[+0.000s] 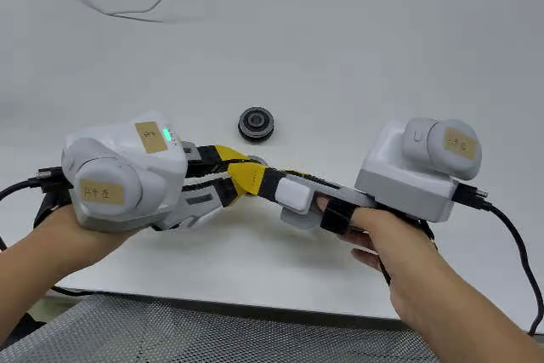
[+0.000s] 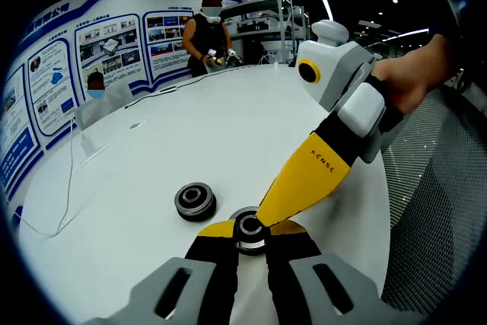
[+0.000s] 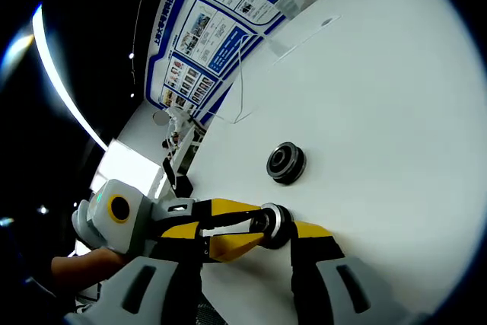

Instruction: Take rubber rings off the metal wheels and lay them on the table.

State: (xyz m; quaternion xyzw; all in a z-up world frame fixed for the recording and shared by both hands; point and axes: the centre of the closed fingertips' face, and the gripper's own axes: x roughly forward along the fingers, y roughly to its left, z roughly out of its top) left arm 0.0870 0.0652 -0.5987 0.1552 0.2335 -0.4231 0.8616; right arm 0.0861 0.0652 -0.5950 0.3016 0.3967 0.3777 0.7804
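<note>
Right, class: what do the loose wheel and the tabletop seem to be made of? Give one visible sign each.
Loose wheel: dark matt outer band, probably rubber, round a grey glinting hub, likely metal. Tabletop: smooth, white, faintly glossy, perhaps laminate or painted board; the look leaves it open.

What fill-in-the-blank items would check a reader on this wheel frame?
The table holds ___ wheels. The left gripper and right gripper have ___ jaw tips. The free wheel lies ___ from the person than the wheel between the grippers.
Missing words: two; yellow; farther.
</note>
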